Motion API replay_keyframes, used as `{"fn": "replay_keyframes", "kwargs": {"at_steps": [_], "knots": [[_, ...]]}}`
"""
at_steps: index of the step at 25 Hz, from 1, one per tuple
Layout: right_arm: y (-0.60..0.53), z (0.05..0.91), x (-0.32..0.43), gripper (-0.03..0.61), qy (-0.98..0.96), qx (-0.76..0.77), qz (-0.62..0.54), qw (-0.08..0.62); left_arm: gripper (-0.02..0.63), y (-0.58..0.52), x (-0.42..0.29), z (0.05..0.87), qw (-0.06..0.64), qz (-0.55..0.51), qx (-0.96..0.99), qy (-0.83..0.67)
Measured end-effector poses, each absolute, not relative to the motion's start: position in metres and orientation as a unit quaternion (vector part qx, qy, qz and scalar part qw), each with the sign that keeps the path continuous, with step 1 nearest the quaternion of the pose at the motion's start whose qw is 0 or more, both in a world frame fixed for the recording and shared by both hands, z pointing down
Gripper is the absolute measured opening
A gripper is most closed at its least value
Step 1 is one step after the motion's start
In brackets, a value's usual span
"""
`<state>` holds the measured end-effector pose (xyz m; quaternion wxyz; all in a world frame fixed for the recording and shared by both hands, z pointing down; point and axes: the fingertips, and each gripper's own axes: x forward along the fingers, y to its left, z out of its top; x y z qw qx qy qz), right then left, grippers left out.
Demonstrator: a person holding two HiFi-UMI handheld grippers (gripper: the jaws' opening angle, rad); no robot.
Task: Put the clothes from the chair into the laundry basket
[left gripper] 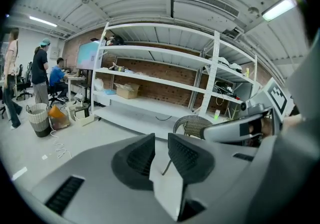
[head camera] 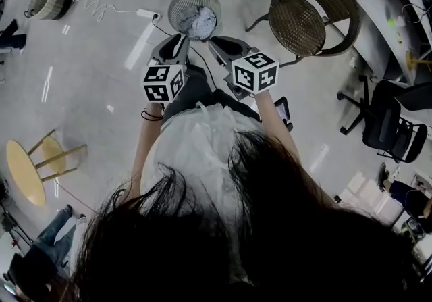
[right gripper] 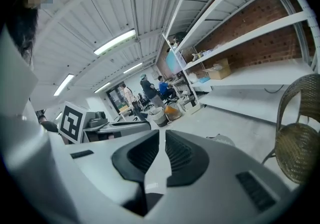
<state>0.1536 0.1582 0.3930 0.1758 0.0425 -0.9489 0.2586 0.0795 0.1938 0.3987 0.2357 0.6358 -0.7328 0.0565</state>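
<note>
1. Clothes [head camera: 197, 22], a pale crumpled bundle, lay inside the laundry basket [head camera: 174, 5], which stood on the floor just beyond the tips of both grippers.
2. The left gripper [left gripper: 161, 138] was held on the near left side of the basket. Its jaws stood a narrow gap apart, with only floor showing between the ribbed pads.
3. The right gripper [right gripper: 161, 135] was held on the near right side of the basket, close beside the left one. Its jaws were drawn together and gripped nothing.
4. Each gripper carried its marker cube [head camera: 163, 82] on the side away from the basket, and the person's bare forearms ran back from the cubes toward the body.
5. The wicker chair [head camera: 314, 7] stood to the right of the basket, apart from it, with its round woven seat facing up.
6. A white power strip [head camera: 146, 14] lay on the floor just left of the basket, and its coiled white cable trailed further left.
7. A second woven bin [head camera: 46, 1] sat well to the left of the basket, past the end of that cable.
8. A yellow stool [head camera: 27, 171] stood well to the near left of the basket, and a black office chair [head camera: 395, 128] stood well to its near right, beyond the wicker chair.
9. White shelving [left gripper: 165, 67] against a brick wall rose on the far side of the basket in the left gripper view, and several people stood or sat at its left end.
</note>
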Motion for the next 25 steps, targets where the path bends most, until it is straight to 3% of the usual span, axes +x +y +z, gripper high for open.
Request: {"fn": "replay_keyframes", "kwargs": {"at_steps": [25], "knots": [[0.187, 0.395, 0.15, 0.051, -0.954, 0.008, 0.224, 0.197, 0.091, 0.212, 0.087, 0.399, 0.232, 0.059, 0.633, -0.736]]}}
